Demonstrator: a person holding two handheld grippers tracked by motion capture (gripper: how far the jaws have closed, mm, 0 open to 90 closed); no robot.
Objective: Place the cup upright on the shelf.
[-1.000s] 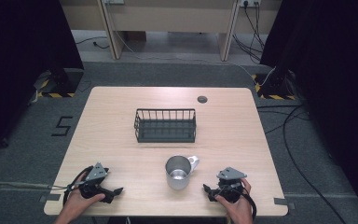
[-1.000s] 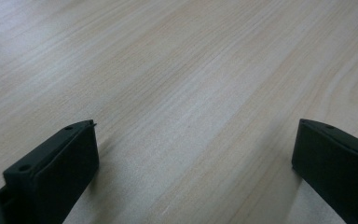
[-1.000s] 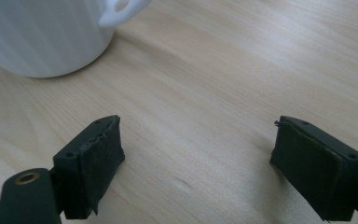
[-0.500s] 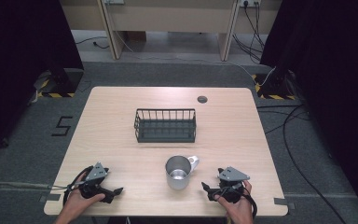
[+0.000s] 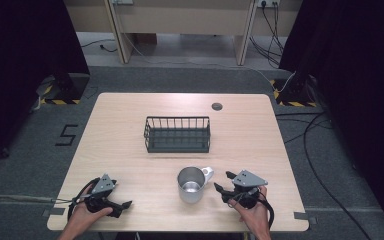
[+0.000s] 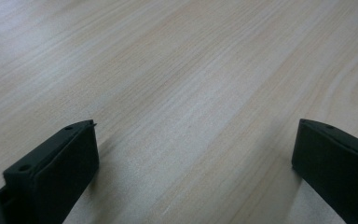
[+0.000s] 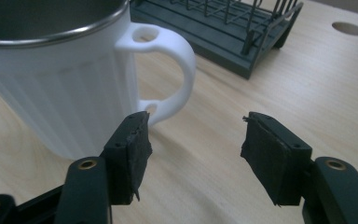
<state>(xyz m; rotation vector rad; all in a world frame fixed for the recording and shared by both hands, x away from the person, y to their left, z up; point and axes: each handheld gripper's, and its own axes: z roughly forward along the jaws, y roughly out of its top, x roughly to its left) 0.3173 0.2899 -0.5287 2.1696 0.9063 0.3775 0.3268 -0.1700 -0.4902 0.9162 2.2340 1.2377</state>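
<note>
The left gripper (image 5: pixel 124 204) rests on the table (image 5: pixel 120 125) with jaws apart and empty, the mug (image 5: pixel 191 185) stands untouched near the front edge before the empty rack (image 5: pixel 177 134), and the right gripper (image 5: pixel 221 190), jaws apart beside the handle (image 7: pixel 168 70), has gripped nothing, so seemingly everything remains undone.

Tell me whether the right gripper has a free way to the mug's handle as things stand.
Probably yes. The right gripper is open and just short of the white handle of the mug, with bare table between. The handle turns toward it, and the wire basket stands farther back.
</note>
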